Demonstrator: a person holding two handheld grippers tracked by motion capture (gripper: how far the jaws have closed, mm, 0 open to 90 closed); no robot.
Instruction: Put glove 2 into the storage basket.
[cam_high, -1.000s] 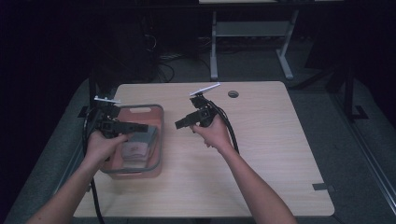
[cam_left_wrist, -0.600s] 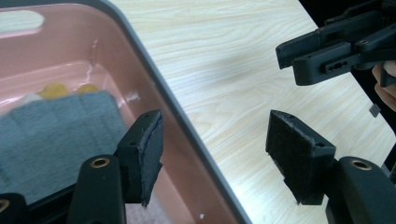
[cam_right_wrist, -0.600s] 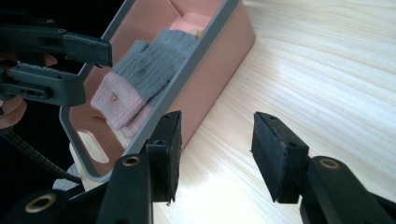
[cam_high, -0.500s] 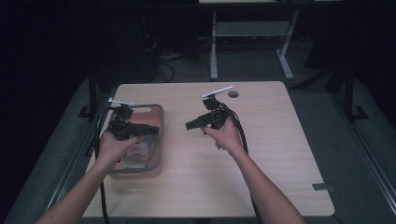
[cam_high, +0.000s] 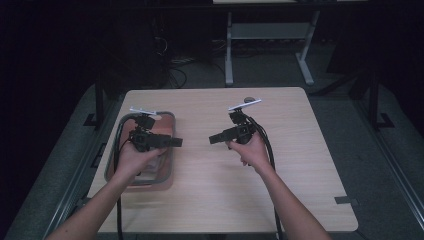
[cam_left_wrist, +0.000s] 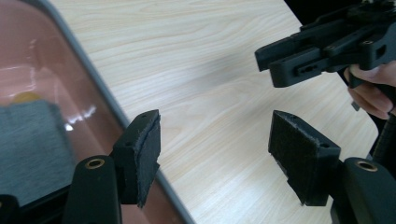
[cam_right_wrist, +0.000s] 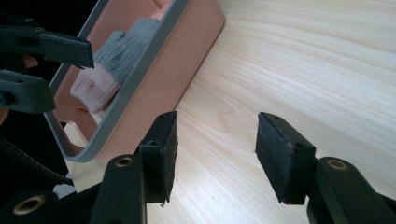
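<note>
Right, both of my grippers are empty with jaws apart and have just been opening wider: left gripper (cam_high: 176, 142) over the pink tub (cam_high: 169, 176), right gripper (cam_high: 214, 139) above bare tabletop (cam_high: 300, 165). Inside the tub lies a grey-and-pink sock (cam_right_wrist: 109, 70), or possibly a glove; the view is poor. It looks soft, light and floppy, so I'd pinch a bunched fold mid-fabric, clear of the tub's rim.
</note>
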